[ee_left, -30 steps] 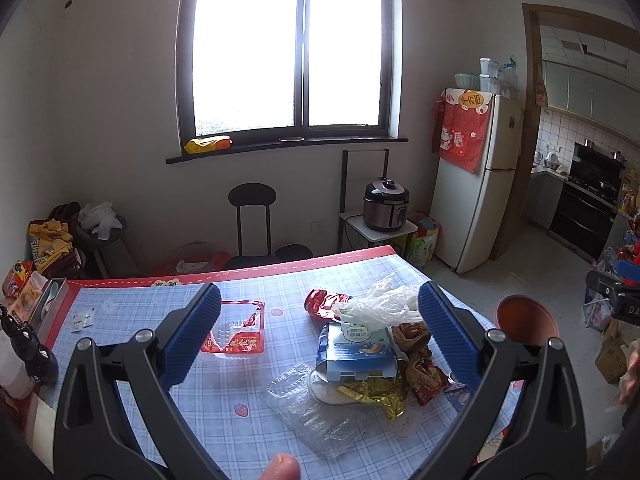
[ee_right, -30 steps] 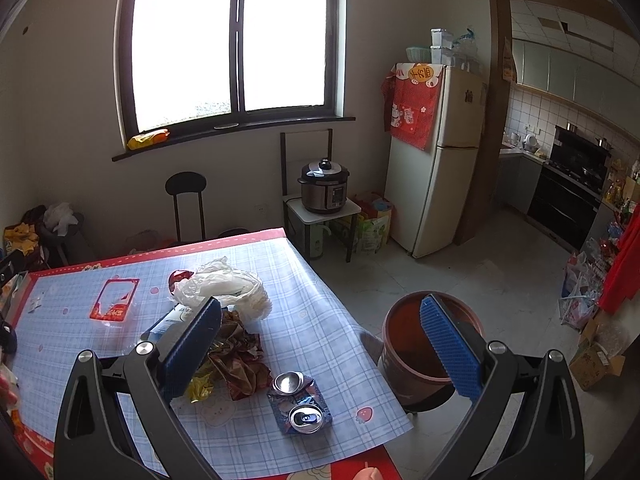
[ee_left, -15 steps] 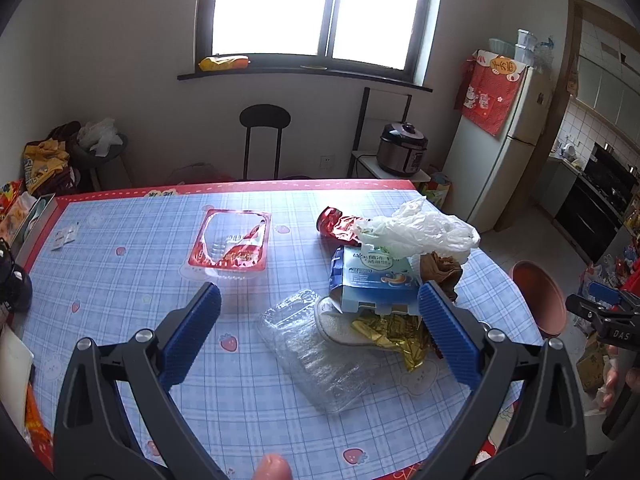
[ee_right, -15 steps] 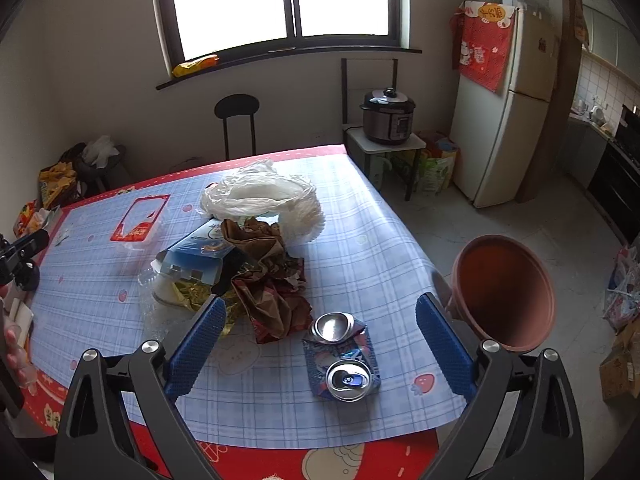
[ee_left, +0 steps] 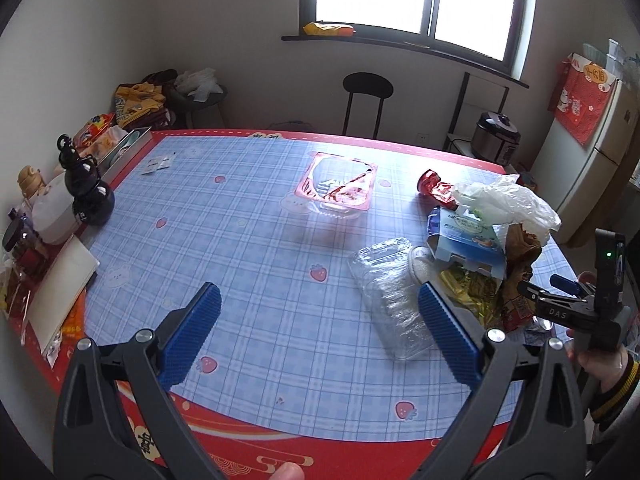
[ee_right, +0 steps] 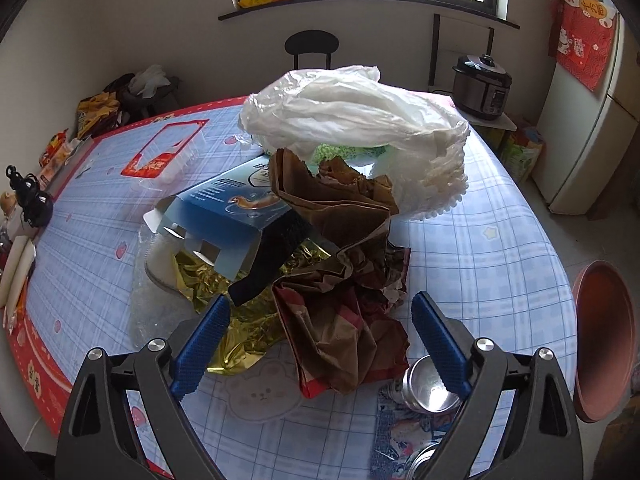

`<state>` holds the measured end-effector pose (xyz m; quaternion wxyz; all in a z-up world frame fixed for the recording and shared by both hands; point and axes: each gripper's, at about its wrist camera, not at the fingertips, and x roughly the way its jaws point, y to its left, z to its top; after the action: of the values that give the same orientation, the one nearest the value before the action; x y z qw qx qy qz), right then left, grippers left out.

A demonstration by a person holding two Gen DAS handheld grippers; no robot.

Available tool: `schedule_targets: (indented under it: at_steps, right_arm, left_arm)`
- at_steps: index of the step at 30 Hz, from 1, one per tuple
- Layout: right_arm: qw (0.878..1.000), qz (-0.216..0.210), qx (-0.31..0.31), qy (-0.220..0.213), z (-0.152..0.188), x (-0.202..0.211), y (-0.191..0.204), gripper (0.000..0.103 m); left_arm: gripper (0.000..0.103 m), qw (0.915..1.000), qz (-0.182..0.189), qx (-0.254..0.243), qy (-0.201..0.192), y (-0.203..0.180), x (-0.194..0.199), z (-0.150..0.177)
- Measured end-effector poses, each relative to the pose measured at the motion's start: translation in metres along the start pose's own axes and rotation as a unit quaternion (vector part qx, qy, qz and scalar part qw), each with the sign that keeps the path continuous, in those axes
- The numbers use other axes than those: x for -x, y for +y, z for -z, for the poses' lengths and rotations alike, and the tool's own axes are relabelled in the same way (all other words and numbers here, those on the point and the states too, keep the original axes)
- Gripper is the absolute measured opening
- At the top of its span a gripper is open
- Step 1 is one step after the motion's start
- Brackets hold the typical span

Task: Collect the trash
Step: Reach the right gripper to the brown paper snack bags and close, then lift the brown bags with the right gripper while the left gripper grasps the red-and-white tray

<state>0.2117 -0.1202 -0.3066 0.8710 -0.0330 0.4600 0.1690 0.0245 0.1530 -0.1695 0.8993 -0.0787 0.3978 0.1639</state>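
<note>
Both tongs are spread wide, nothing gripped. If the crumpled brown bag [ee_right: 344,280] gets yanked by the right gripper [ee_right: 320,344], the can [ee_right: 430,384] could easily be knocked off.

a table [ee_left: 248,240] under a blue checked cloth with strawberry prints and a red border fills both views. along its left edge stand a black gourd-shaped bottle [ee_left: 86,188], a white lidded pot [ee_left: 54,210] just beside it and a flat white board [ee_left: 60,284] nearer the corner. behind the table a black round-backed chair [ee_left: 367,92] stands below the dark-framed window [ee_left: 412,4], with a yellow packet [ee_left: 328,29] on the sill. to the right, a rice cooker [ee_right: 482,84] sits on a small white stand beside a white fridge [ee_right: 588,120] hung with a red cloth [ee_right: 584,28].
</note>
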Motion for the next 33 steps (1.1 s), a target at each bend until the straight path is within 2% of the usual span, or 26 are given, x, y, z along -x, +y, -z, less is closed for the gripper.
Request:
schedule_targets:
  at_steps: [3, 7, 9, 13, 19, 26, 33]
  right_arm:
    - [0.999, 0.002, -0.025, 0.025, 0.0, -0.021, -0.007, 0.076]
    - [0.998, -0.011, -0.04, 0.048, 0.007, -0.025, -0.008, 0.046]
    - [0.998, -0.025, -0.04, 0.046, 0.011, -0.018, -0.006, 0.042]
    - [0.996, -0.054, -0.054, 0.039, 0.017, 0.004, -0.007, 0.04]
    - [0.995, -0.088, -0.045, 0.021, 0.027, 0.041, -0.005, 0.038]
    - [0.995, -0.093, -0.03, -0.009, 0.04, 0.079, -0.003, 0.036]
    - [0.995, -0.069, -0.041, -0.06, 0.042, 0.117, -0.024, 0.036]
  left_arm:
    - [0.097, 0.9998, -0.014, 0.015, 0.005, 0.012, 0.007, 0.01]
    - [0.097, 0.9993, -0.024, 0.025, 0.009, 0.019, 0.012, 0.02]
    - [0.097, 0.9993, -0.021, 0.031, 0.008, 0.02, 0.012, 0.019]
    - [0.097, 0.9998, -0.007, 0.021, 0.004, 0.007, 0.008, 0.013]
    - [0.097, 0.9991, 0.039, -0.01, 0.007, -0.022, -0.006, 0.005]
    - [0.096, 0.9958, 0.083, -0.031, 0.024, -0.05, -0.024, 0.004]
    - [0.096, 0.9913, 0.12, -0.044, 0.029, -0.068, -0.038, -0.001]
